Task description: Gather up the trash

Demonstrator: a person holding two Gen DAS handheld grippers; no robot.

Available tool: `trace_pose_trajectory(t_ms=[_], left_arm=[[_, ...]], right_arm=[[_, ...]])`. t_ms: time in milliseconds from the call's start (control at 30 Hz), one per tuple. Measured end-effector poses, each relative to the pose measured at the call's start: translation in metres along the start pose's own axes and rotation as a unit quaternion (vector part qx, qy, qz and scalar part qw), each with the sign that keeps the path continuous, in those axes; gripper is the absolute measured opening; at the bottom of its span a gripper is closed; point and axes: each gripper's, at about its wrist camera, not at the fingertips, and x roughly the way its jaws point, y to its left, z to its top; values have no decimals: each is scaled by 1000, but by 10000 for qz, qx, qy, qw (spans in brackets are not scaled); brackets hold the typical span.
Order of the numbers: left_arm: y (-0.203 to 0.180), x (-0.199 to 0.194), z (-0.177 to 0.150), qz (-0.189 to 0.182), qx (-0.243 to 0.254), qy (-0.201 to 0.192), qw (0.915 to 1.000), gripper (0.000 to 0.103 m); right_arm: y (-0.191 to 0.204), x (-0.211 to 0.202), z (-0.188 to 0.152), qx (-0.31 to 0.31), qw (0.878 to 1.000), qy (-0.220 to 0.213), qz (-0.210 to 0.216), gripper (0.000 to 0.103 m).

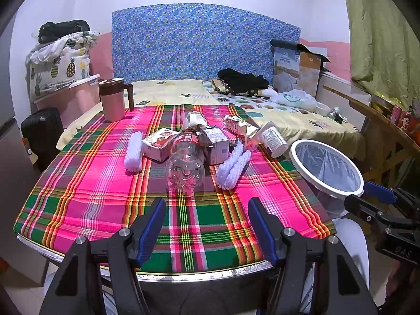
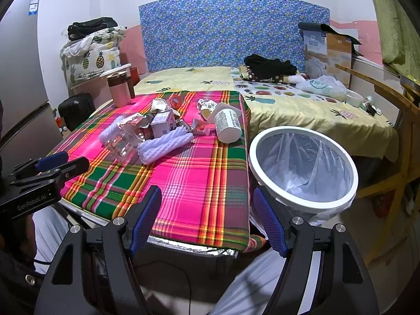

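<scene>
Trash lies in a heap on the plaid-covered table (image 1: 105, 197): a clear plastic bottle (image 1: 185, 165), two white foam nets (image 1: 134, 152) (image 1: 232, 168), small cartons (image 1: 157, 144), a crumpled wrapper (image 1: 239, 126) and a white cup (image 1: 274, 137) on its side. A white-rimmed bin (image 1: 326, 169) with a plastic liner stands at the table's right edge, also in the right wrist view (image 2: 303, 168). My left gripper (image 1: 207, 203) is open and empty, just short of the bottle. My right gripper (image 2: 207, 194) is open and empty over the table's near right corner, left of the bin.
A pink jug with a brown handle (image 1: 114, 99) stands at the table's far left. A bed (image 1: 288, 115) with clothes, bags and boxes lies behind. A wooden shelf (image 1: 388, 126) is at right, a black suitcase (image 1: 42, 134) and fridge (image 2: 21, 84) at left.
</scene>
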Motion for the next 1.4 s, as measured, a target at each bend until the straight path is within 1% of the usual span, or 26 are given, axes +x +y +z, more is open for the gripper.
trace_pose_trajectory(t_ms=[200,633,900,1167,1400], left_arm=[[1,1,-1,-14,-24,30,10000,65],[-1,5,1,-178,31,71,9998,65],[-3,6,1,-158,57,93,9998,65],[4,23,4,-186,-60,227,9996,65],[14,48,17,-91,-198,366,9991,65]], right_arm=[[1,2,0,-13,10000,26,3,74],[1,4,2,-8,10000,29,-2,74],[-1,6,0,23,10000,61,38,74],[-6,18,2,104,9996,183,212,74],[-12,26,9,88,9996,194,156,74]])
